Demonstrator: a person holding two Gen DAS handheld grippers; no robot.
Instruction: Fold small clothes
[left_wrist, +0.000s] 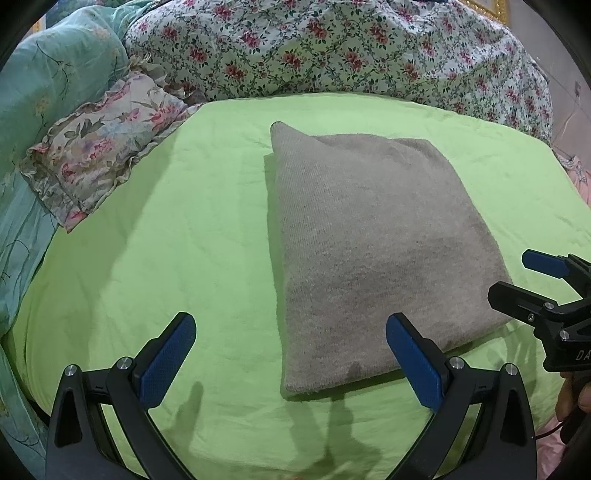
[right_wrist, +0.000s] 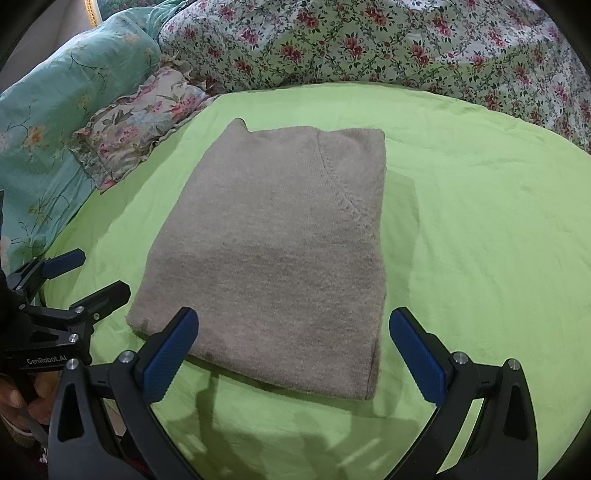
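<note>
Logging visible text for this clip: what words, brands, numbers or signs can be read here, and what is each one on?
"GenRobot.AI": white print on the black body of the left gripper, seen in the right wrist view.
"DA": white letters, cut off by the frame edge, on the black body of the right gripper, seen in the left wrist view.
No text is visible on the folded grey sweater, the green sheet or the floral bedding.
</note>
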